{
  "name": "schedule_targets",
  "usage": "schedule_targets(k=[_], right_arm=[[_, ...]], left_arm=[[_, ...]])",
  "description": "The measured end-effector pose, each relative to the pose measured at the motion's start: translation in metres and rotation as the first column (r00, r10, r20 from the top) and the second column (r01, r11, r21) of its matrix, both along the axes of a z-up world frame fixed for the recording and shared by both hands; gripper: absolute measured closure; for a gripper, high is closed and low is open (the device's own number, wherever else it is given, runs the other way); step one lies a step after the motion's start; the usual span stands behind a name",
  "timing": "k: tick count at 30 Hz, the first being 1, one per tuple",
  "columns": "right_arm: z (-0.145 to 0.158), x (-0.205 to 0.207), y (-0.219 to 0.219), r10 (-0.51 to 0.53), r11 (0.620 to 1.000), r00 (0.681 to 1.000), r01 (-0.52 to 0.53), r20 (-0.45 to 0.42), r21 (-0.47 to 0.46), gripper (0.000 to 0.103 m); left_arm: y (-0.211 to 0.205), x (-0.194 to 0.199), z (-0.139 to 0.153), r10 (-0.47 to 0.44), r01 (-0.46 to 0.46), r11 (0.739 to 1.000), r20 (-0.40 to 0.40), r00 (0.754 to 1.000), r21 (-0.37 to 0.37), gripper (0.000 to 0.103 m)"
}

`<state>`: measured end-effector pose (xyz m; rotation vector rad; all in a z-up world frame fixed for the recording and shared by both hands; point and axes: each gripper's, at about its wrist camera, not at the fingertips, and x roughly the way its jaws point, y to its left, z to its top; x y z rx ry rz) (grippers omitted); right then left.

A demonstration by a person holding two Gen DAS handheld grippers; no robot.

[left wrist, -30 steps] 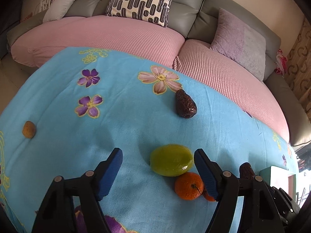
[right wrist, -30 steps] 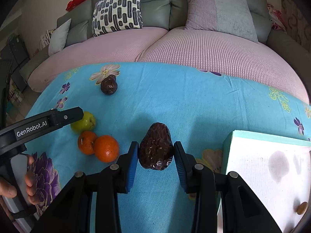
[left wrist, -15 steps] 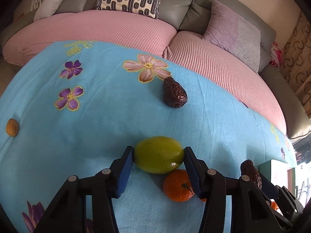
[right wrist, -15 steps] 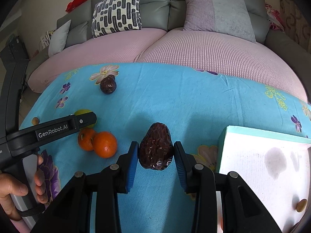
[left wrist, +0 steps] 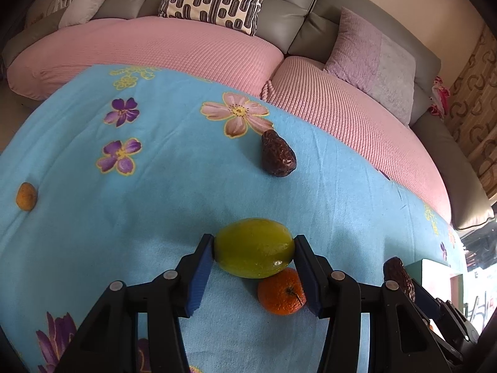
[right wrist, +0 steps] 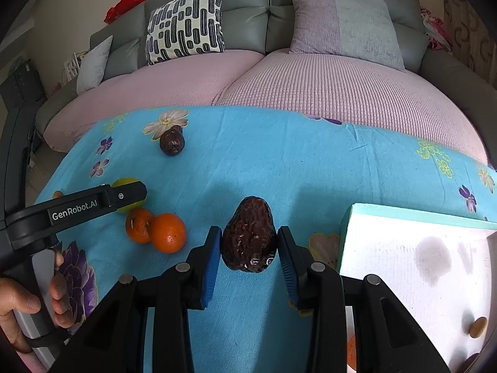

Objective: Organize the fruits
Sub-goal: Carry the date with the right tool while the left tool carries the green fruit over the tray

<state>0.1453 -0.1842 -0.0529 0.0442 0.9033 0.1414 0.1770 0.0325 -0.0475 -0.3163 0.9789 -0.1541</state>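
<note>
On the blue floral cloth [left wrist: 93, 217], far left, a small orange-yellow fruit [left wrist: 26, 196] lies alone, well apart from both tools. Left gripper [left wrist: 254, 256] is clamped on the green fruit [left wrist: 254, 256], pads touching both ends, so the fruit's long axis runs across, pad to pad. An orange [left wrist: 281, 292] sits just beside and under it, touching the green fruit and close to the right-side pad; judged risk is nudging it on the lift. Beyond, a dark wrinkled fruit [left wrist: 277, 158] lies loose near the pink flower print. Right gripper [right wrist: 249, 244] holds a second dark wrinkled fruit [right wrist: 249, 239], narrow end pointing away, long axis along the fingers. The teal-rimmed white tray [right wrist: 419, 217] lies to its right and near, so the right gripper is nearer; the carry likely goes rightward. Tray already holds a small brownish fruit [right wrist: 478, 327]. Two oranges in right view [right wrist: 167, 233] remain on the cloth.
</note>
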Motion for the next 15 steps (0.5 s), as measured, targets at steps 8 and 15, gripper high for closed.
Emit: schedule_targets(k=[8, 15], right_arm=[[0.014, -0.019, -0.007, -0.016, 1.000, 1.000, 0.016, 0.022, 0.001, 0.065], [0.033, -0.041, -0.020, -0.049, 0.999, 0.997, 0.048, 0.056, 0.008, 0.065]], left_arm=[[-0.007, -0.017, 0.029, -0.017, 0.016, 1.000, 0.057, 0.998, 0.022, 0.048], [-0.013, -0.033, 0.048, -0.038, 0.033, 0.998, 0.088, 0.995, 0.057, 0.048]])
